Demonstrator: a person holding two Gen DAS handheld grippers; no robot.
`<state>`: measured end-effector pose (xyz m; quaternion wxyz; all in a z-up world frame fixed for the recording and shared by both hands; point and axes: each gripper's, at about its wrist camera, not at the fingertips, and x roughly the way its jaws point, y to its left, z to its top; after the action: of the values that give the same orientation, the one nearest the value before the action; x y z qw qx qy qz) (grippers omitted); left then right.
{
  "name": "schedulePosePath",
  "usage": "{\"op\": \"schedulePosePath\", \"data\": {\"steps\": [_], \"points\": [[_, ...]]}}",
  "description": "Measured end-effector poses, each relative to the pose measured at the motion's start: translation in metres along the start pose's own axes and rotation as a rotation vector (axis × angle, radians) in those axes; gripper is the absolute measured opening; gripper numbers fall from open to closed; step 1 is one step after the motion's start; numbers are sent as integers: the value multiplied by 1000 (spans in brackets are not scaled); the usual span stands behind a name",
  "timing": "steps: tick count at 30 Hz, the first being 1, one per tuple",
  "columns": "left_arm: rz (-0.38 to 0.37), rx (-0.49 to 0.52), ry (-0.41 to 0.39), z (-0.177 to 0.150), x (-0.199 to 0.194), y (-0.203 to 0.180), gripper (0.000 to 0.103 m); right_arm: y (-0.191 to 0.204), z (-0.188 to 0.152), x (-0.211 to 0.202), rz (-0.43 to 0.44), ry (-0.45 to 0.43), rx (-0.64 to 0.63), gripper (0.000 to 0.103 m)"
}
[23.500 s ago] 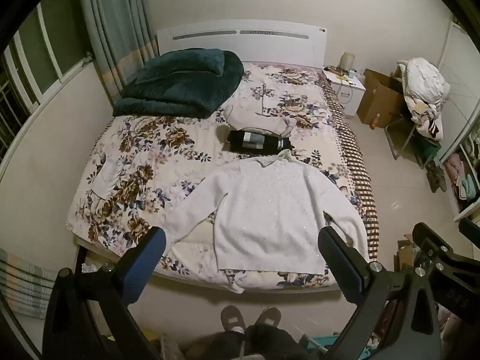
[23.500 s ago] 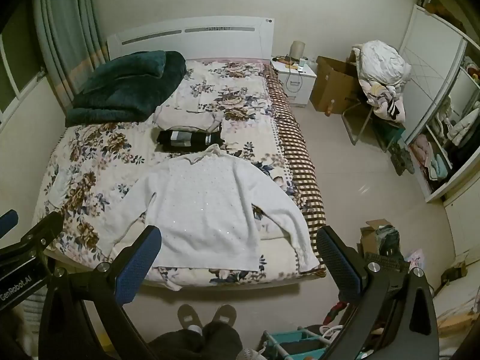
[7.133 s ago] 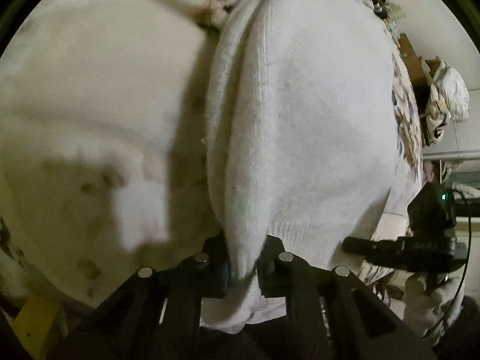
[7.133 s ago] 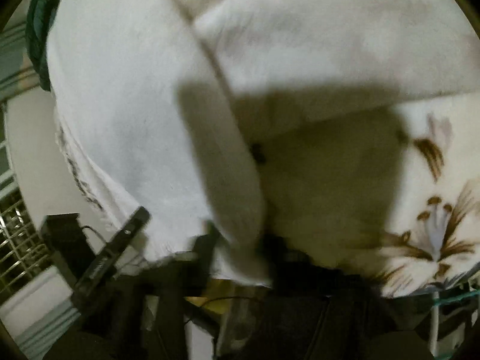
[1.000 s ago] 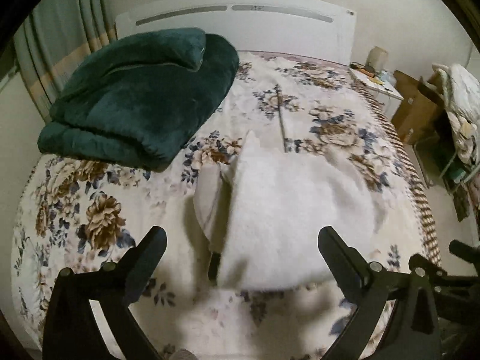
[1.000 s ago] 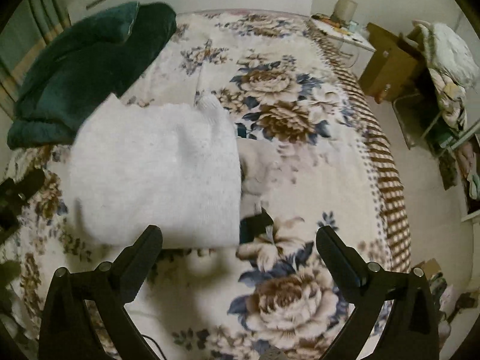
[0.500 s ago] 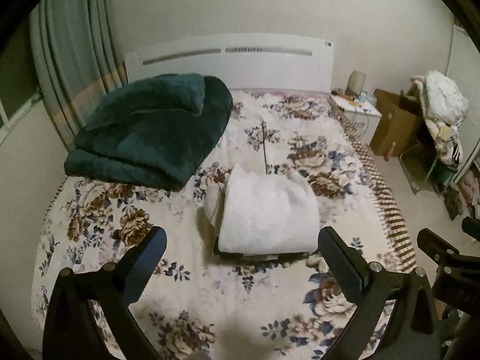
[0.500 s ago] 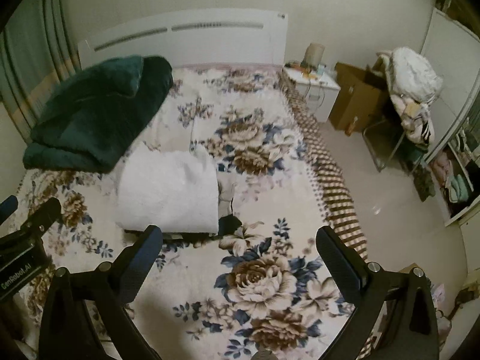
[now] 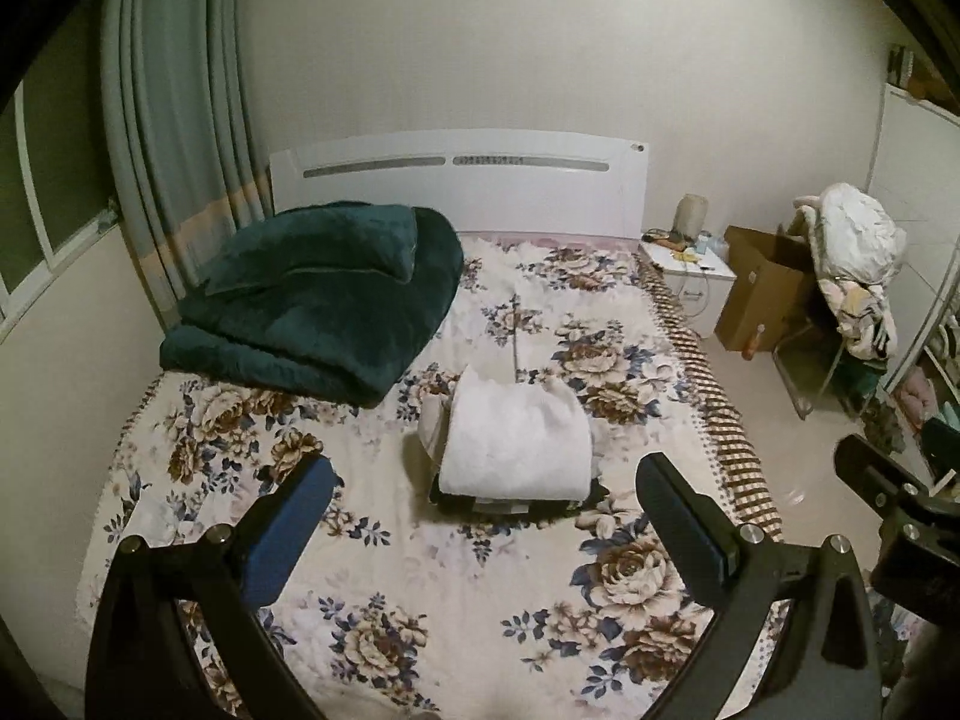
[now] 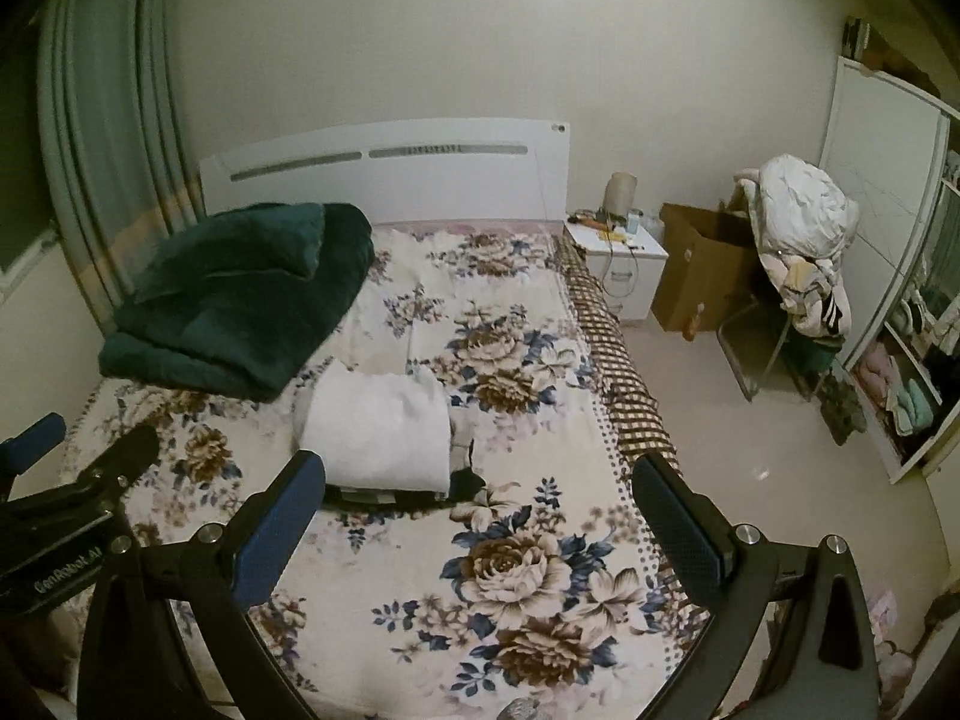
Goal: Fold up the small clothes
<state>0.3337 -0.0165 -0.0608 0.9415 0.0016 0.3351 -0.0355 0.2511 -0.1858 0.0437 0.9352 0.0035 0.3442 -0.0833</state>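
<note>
The folded white sweater [image 9: 517, 441] tops a clothes stack on the bed [image 9: 384, 594]; left gripper [image 9: 485, 507] and right gripper [image 10: 480, 507] fingers spread apart, empty.

Both wrist cameras sit high, well back from the bed's foot end, looking down its length toward the headboard [image 9: 459, 180]. Left view faces squarely, catching curtain [image 9: 174, 138] and window. Right view stands slightly rightward, taking in more floor and wardrobe [image 10: 888, 276]. Shared: floral bed [image 10: 510, 570], folded white sweater [image 9: 516, 444], green blanket [image 10: 234, 294], nightstand [image 9: 690, 276].
</note>
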Motion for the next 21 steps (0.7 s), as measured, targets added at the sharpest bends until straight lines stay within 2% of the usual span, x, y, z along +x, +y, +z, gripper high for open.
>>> {"op": "schedulePosePath", "data": {"steps": [6, 10, 21], "points": [[0, -13, -30, -2, -33, -1, 103, 3, 1, -53, 15, -52, -5, 103], [9, -21, -53, -2, -48, 1, 103, 3, 1, -71, 23, -63, -8, 103], [41, -50, -70, -5, -69, 8, 103, 5, -2, -97, 34, -73, -23, 103]]}}
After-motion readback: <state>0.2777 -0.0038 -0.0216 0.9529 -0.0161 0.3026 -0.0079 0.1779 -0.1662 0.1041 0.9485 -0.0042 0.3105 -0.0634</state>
